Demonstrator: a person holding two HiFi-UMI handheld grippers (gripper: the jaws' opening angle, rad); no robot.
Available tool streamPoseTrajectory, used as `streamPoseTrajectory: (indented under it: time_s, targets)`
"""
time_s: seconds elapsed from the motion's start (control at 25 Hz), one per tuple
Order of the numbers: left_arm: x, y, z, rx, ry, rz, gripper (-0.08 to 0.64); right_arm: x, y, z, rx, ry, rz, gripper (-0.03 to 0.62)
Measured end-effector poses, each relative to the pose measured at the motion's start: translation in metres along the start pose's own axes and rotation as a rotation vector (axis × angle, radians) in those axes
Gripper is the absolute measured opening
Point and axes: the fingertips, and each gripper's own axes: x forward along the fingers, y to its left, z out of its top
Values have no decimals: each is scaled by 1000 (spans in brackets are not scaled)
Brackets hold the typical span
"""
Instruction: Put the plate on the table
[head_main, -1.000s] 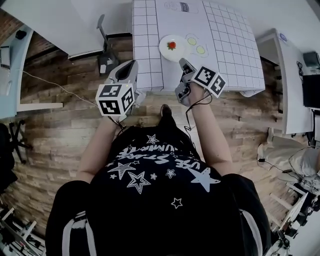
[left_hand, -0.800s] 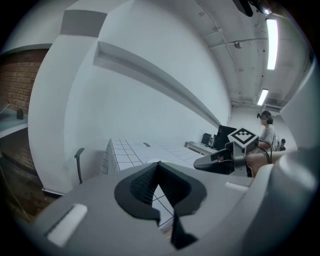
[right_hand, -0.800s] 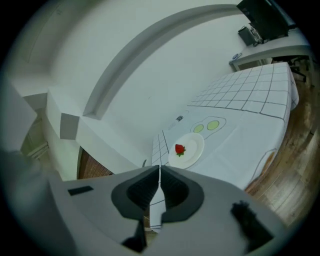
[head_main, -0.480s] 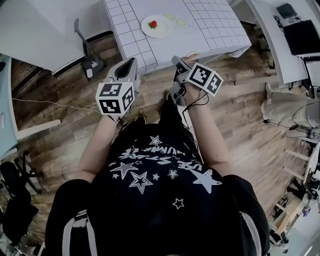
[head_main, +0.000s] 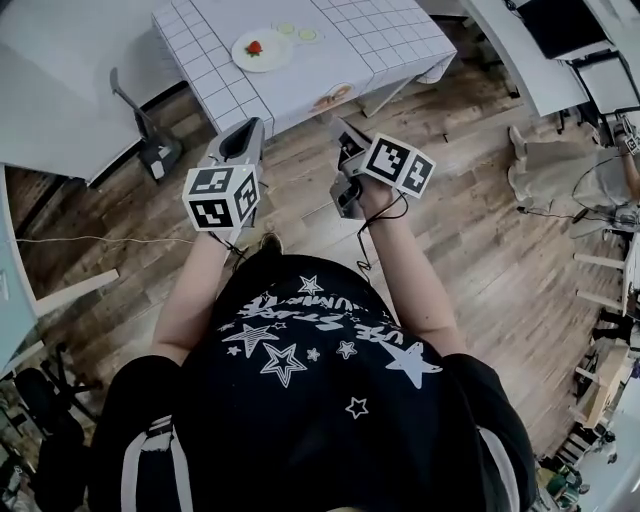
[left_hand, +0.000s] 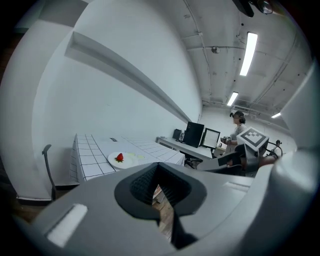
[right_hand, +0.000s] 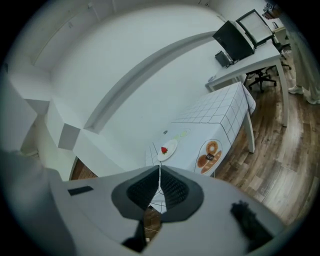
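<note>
Both grippers are empty. The left gripper (head_main: 248, 130) and right gripper (head_main: 342, 135) each have their jaws pressed together on nothing, held in front of you over the wood floor, well apart from the table (head_main: 385, 60). The plate (head_main: 262, 48) is already down on the gridded cloth with a strawberry (head_main: 254, 47) on it, so the task looks done, imo.

Risks from here are all about going back in:
- The plate sits toward the cloth's near-left corner, not mid-table. A nudge from closed jaws could slide it off or roll the berry.
- The cloth hangs over the edge w/ a doughnut print (head_main: 335, 97). Snag that overhang and you'd drag the plate along with it.
- The black cable (head_main: 375, 235) off your right wrist hangs loose, so watch it near the table corner.

Safest bet: don't touch it.
</note>
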Motion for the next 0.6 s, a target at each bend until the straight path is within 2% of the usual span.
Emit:
streamPoseTrajectory:
  time_s: [0.28,0.6]
  targets:
    - [-18,-48,1,19,-16,-12,9,-42,11,-7,-58,5,50,17]
    - [-76,-81,-27,32,-3,31,9,-97,14,-45,-41,10,85,15]
